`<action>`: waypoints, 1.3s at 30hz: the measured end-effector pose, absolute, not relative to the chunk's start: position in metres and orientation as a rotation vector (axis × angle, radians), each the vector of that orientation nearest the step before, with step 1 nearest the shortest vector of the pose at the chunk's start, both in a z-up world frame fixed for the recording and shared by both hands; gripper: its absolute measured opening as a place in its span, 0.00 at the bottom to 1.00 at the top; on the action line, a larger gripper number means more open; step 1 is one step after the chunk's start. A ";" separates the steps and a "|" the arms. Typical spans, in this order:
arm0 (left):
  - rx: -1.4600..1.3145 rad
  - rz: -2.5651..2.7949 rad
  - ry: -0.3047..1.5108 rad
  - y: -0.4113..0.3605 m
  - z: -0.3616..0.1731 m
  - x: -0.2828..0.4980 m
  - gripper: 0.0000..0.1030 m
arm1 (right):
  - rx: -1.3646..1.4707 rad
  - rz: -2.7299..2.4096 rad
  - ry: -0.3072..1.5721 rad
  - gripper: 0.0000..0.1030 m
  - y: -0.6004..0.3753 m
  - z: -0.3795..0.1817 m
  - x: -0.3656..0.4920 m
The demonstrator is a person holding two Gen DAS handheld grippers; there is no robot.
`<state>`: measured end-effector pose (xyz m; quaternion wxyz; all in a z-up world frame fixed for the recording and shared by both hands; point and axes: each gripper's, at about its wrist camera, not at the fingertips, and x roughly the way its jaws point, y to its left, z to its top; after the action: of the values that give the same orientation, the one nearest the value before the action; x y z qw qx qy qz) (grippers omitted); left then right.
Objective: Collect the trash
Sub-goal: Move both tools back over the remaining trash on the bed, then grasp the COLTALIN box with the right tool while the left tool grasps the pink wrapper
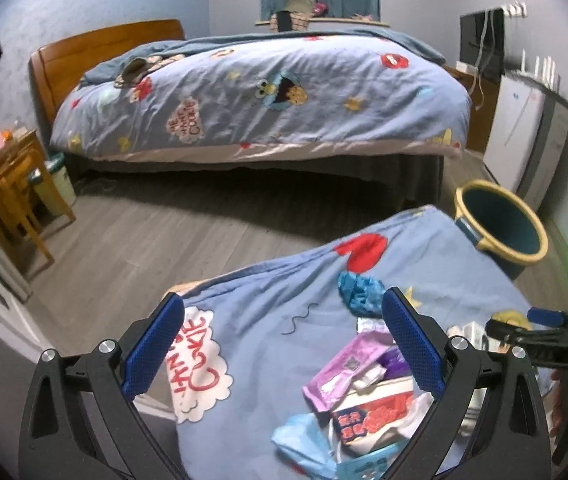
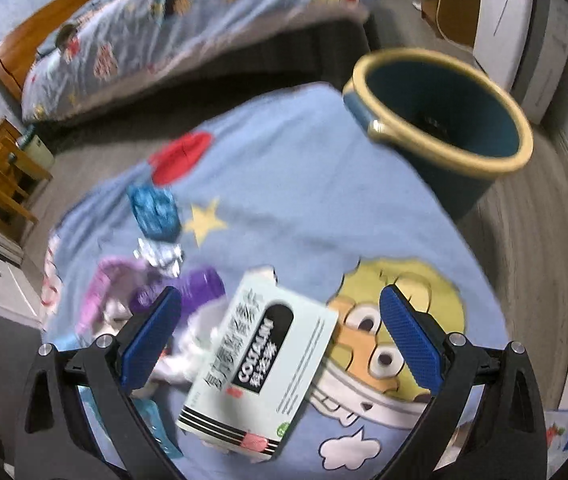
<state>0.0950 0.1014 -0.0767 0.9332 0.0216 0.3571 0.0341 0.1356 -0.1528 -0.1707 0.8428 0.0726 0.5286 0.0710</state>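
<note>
In the left wrist view, the left gripper (image 1: pixel 284 340) hangs spread wide and empty, the wrapper pile (image 1: pixel 364 392) lower right between its fingers. In the right wrist view, the right gripper (image 2: pixel 279 340), also spread, frames a pale medicine box (image 2: pixel 259 376) at lower centre on the blue quilt (image 2: pixel 304 208); the teal bin (image 2: pixel 444 120) stands upper right.

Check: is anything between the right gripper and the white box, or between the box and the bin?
Nothing visible. The right gripper is open with the white box lying between its fingers, and only bare blanket lies between the box and the bin.
</note>
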 end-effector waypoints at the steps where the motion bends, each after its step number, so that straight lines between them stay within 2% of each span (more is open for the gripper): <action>1: 0.048 0.065 0.736 0.101 -0.078 0.096 0.95 | 0.154 0.149 1.128 0.94 -0.152 -0.175 0.135; 3: 0.045 0.052 0.751 0.101 -0.082 0.098 0.95 | 0.163 0.149 1.155 0.93 -0.149 -0.184 0.133; 9: -0.002 0.040 0.817 0.105 -0.104 0.109 0.95 | 0.169 0.158 1.237 0.81 -0.139 -0.206 0.136; 16: 0.067 0.014 0.882 0.090 -0.129 0.124 0.95 | 0.146 0.155 1.265 0.76 -0.136 -0.218 0.145; 32: 0.152 -0.076 1.004 0.042 -0.182 0.154 0.92 | 0.218 0.124 1.132 0.74 -0.168 -0.189 0.171; 33: 0.147 -0.079 1.013 0.041 -0.184 0.155 0.90 | 0.219 0.125 1.129 0.74 -0.168 -0.188 0.172; 37: 0.103 -0.095 1.066 0.044 -0.194 0.162 0.64 | 0.206 0.145 1.108 0.74 -0.164 -0.183 0.174; 38: 0.097 -0.102 1.076 0.045 -0.196 0.162 0.60 | 0.202 0.148 1.103 0.74 -0.163 -0.183 0.174; 39: 0.096 -0.104 1.084 0.046 -0.197 0.163 0.49 | 0.198 0.151 1.096 0.74 -0.162 -0.181 0.175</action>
<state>0.1630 0.0456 -0.1973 0.8544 0.0458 0.5153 -0.0495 0.1750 -0.1623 -0.1814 0.8463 0.0938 0.5195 0.0716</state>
